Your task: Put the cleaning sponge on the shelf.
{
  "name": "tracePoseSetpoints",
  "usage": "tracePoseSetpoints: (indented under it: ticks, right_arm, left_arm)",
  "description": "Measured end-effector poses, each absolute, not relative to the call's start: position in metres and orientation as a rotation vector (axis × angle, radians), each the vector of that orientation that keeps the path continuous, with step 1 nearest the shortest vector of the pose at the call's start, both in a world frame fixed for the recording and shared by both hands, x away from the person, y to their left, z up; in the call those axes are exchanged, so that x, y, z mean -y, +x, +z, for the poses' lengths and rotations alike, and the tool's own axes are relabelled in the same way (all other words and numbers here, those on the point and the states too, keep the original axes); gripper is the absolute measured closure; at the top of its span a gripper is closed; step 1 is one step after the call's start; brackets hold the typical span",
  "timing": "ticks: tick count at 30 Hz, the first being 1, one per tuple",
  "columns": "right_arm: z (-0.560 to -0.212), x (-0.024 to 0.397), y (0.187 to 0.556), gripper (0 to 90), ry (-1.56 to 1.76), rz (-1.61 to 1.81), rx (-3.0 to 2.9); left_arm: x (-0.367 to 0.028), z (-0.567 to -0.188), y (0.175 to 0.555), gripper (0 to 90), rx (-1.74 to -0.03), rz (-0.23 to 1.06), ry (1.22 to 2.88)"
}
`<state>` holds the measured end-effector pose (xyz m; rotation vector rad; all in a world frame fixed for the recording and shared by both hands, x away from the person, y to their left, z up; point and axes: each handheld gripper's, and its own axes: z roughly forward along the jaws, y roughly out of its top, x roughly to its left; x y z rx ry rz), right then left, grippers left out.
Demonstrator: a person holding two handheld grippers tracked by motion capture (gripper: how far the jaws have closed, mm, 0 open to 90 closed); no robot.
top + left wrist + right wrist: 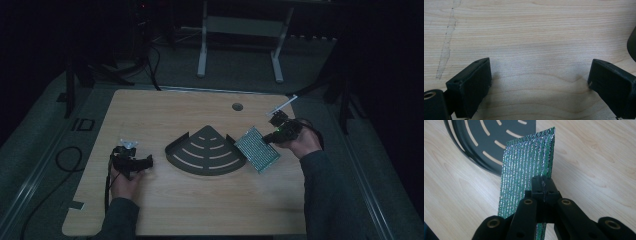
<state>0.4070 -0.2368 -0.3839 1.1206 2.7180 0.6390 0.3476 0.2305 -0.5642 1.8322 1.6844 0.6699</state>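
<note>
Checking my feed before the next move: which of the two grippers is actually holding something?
The right gripper. Its jaws are shut on the edge of the shiny green pad, beside the dark slotted tray. The left gripper is open over bare table.

**Wood, matt metal and glittering foil**

The table (200,200) is pale wood with smooth, visible grain and 1 dull streak at its left. The slotted corner tray (207,152) looks like dark matt metal. The green-silver sheet (524,177) is ribbed, shiny and foil-like. Both grippers, right gripper (543,186) and left gripper (540,80), have matt black plastic jaws.
</note>
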Motion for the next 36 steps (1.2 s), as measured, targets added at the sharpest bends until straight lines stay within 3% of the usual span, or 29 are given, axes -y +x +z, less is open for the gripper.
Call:
tracePoseSetpoints:
  ticks: [36]
  right_arm:
    - [-0.376, 0.214, 0.429, 89.7, 1.113, 0.702, -2.693]
  left_arm:
    - [-0.23, -0.564, 0.348, 5.4, -1.684, 0.67, 1.832]
